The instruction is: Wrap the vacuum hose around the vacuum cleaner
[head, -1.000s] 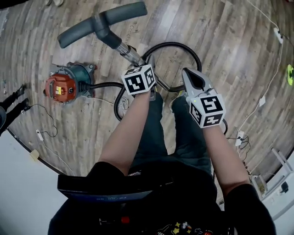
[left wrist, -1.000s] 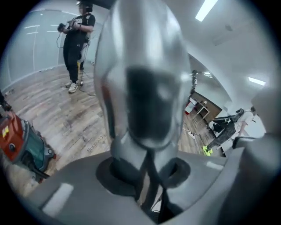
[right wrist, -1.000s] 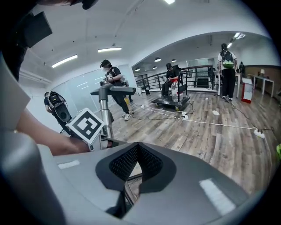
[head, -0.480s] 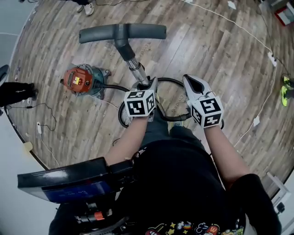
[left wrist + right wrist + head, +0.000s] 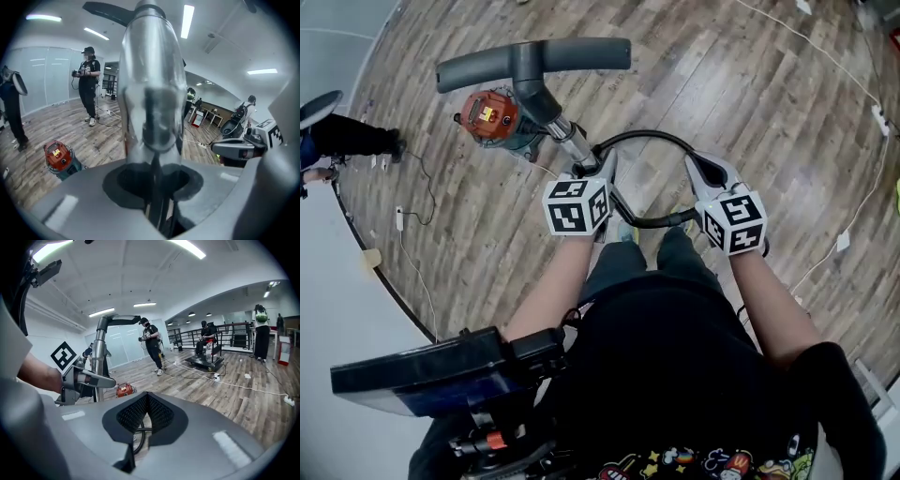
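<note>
In the head view the one vacuum cleaner (image 5: 492,117) stood far left, its one hose (image 5: 647,138) looping unwrapped nearer; in the left gripper view the left gripper (image 5: 153,180) clamped the one metal wand (image 5: 150,70); in the right gripper view the right gripper (image 5: 147,397) was closed and empty, so wrapping seemed barely begun and next needed it opened onto the hose.

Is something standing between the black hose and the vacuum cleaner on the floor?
Yes. The metal wand, clamped in the jaws of the left gripper, rises between the loop of the hose and the vacuum cleaner, with its floor head raised in the air.
</note>
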